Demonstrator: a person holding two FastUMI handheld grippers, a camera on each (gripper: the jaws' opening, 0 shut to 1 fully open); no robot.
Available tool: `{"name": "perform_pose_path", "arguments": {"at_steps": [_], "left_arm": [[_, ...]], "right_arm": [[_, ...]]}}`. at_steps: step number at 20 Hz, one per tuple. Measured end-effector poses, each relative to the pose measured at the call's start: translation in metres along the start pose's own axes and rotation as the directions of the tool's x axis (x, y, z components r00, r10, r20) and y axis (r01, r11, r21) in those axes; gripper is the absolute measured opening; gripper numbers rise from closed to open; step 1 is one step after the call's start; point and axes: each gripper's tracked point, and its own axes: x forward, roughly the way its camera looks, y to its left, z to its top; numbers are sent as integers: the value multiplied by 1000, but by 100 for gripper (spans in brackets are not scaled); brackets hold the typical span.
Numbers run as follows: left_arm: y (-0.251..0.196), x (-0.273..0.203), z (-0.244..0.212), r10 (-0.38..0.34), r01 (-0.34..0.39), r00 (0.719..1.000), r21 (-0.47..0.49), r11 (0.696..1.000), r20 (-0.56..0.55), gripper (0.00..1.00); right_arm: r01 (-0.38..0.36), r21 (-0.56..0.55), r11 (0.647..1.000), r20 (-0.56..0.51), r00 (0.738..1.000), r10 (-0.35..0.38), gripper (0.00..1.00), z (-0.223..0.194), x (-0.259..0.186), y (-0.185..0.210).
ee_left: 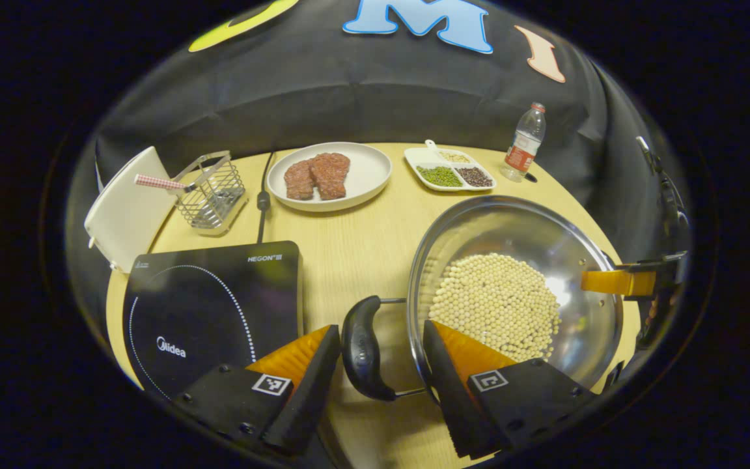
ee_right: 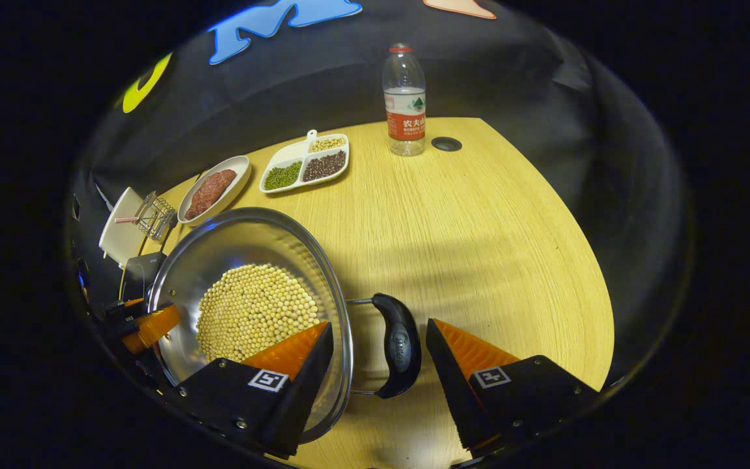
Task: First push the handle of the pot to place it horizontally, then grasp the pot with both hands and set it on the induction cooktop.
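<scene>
Both handles lie flat; each is straddled by spread fingers: left gripper [ee_left: 381, 365], right gripper [ee_right: 378, 355]. The pot [ee_left: 518, 286] should be clamped evenly before being lifted to the cooktop [ee_left: 212, 312].

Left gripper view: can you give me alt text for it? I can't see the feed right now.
The open left tongs straddle the pot's left handle, one finger outside it, the other over the rim. The pot holds pale beans and sits on the table right of the cooktop; the right tongs are at its far rim. Behind: meat plate, divided dish, bottle, wire basket.
</scene>
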Motion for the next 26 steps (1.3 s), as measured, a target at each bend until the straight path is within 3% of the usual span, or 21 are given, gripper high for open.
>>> {"name": "perform_pose_path", "arguments": {"at_steps": [3,4,5,6,8,9,10,11,12,15,23,25,26], "left_arm": [[-3,4,0,-6,6,1000,19,1000,-6,75],[-3,2,1,-7,7,1000,17,1000,-10,78],[-4,3,1,-10,10,1000,12,1000,-16,75],[-4,3,1,-12,13,1000,9,1000,-20,74],[-3,3,1,-10,11,1000,10,1000,-28,67],[-3,3,1,-7,7,999,11,1000,-39,74],[-3,5,0,-4,4,999,8,1000,-48,69],[-4,5,0,-3,3,999,5,1000,-53,68],[-4,4,1,-1,1,999,3,1000,-52,65],[-4,3,2,-4,5,999,10,1000,-53,60],[6,-7,15,-5,5,1000,14,1000,-5,63],[8,-10,17,2,-2,1000,2,1000,6,60],[8,-11,18,3,-3,1000,-2,1000,12,63]], "right_arm": [[-24,80,997,-54,998,28,80,-14,4,2],[-61,128,990,-54,996,69,80,-13,5,7],[-70,162,984,-58,995,80,74,-14,5,10],[-70,175,982,-61,995,82,58,-17,9,12],[-67,167,984,-62,995,78,55,-17,8,11],[-65,164,984,-63,995,76,54,-18,7,11],[-65,173,983,-62,995,77,55,-17,3,11],[-65,171,983,-69,995,78,46,-18,5,11],[-59,165,984,-70,995,72,51,-20,5,11],[-51,157,986,-73,995,63,51,-19,0,11],[-58,166,984,-52,996,67,51,-11,-35,23],[-63,161,985,-38,997,70,51,-8,-44,32],[-67,154,986,-28,997,72,51,-7,-47,37]]}}
